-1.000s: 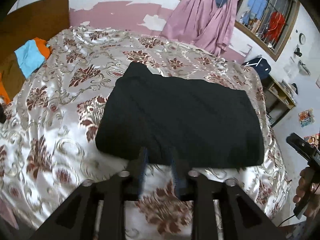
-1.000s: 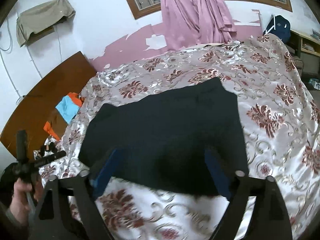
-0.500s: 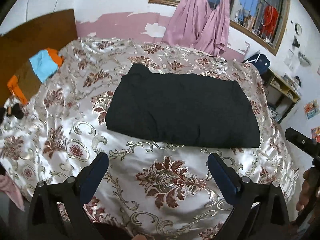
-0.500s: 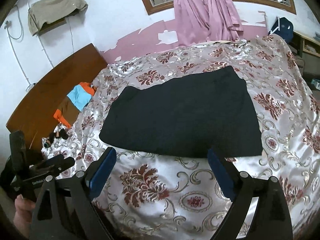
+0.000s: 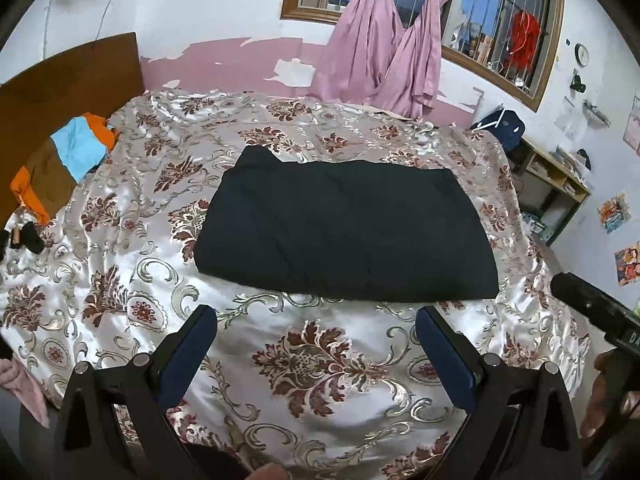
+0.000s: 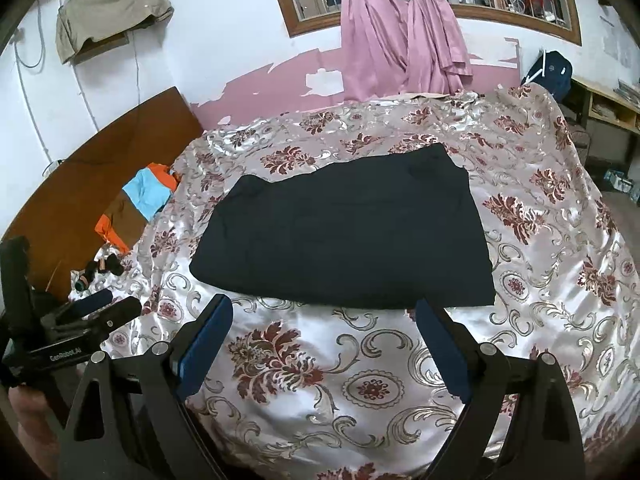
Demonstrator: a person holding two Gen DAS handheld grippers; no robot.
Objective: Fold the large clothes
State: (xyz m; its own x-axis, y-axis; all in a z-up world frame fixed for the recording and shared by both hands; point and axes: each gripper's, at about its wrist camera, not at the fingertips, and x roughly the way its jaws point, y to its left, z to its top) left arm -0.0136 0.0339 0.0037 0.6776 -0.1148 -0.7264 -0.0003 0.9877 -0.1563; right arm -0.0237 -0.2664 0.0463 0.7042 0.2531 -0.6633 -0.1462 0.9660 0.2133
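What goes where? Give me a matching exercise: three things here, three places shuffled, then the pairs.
Things:
1. black garment
2. orange and blue clothes
3. pink curtain

Places:
A. hanging at the window
B. folded flat mid-bed
C. by the headboard

Pairs: 1-B, 2-C, 3-A

One folded black garment [image 5: 344,228] on one floral bedspread [image 5: 312,364]; two grippers, left [image 5: 316,320] and right [image 6: 324,308] (both spread wide); one orange-blue-brown clothes heap [image 5: 60,168]; two pink curtains [image 5: 384,52].
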